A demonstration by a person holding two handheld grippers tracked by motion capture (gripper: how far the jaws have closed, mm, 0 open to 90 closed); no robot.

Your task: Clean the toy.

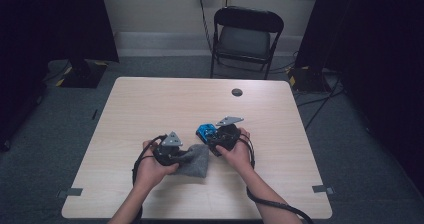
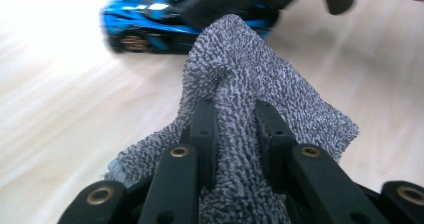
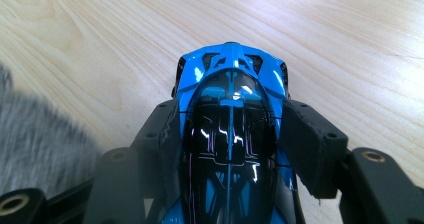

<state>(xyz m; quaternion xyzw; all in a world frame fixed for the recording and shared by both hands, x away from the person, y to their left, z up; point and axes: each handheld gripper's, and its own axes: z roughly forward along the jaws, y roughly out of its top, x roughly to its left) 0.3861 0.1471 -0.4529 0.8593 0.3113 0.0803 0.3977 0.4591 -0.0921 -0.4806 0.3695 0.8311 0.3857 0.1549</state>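
A blue and black toy car (image 3: 230, 129) sits between the jaws of my right gripper (image 3: 230, 134), which is shut on its sides; in the high view the car (image 1: 204, 131) shows just left of that gripper (image 1: 216, 140). My left gripper (image 2: 234, 126) is shut on a fold of a grey fuzzy cloth (image 2: 260, 79). The cloth (image 1: 196, 161) hangs from the left gripper (image 1: 183, 155) down toward the table, close beside the car. In the left gripper view the car (image 2: 145, 21) lies just beyond the cloth, with the other gripper's black jaws over it.
The light wooden table (image 1: 165, 101) has a round cable hole (image 1: 237, 92) near its far edge. A black folding chair (image 1: 246, 36) stands behind the table. Cables trail from both grippers off the near edge.
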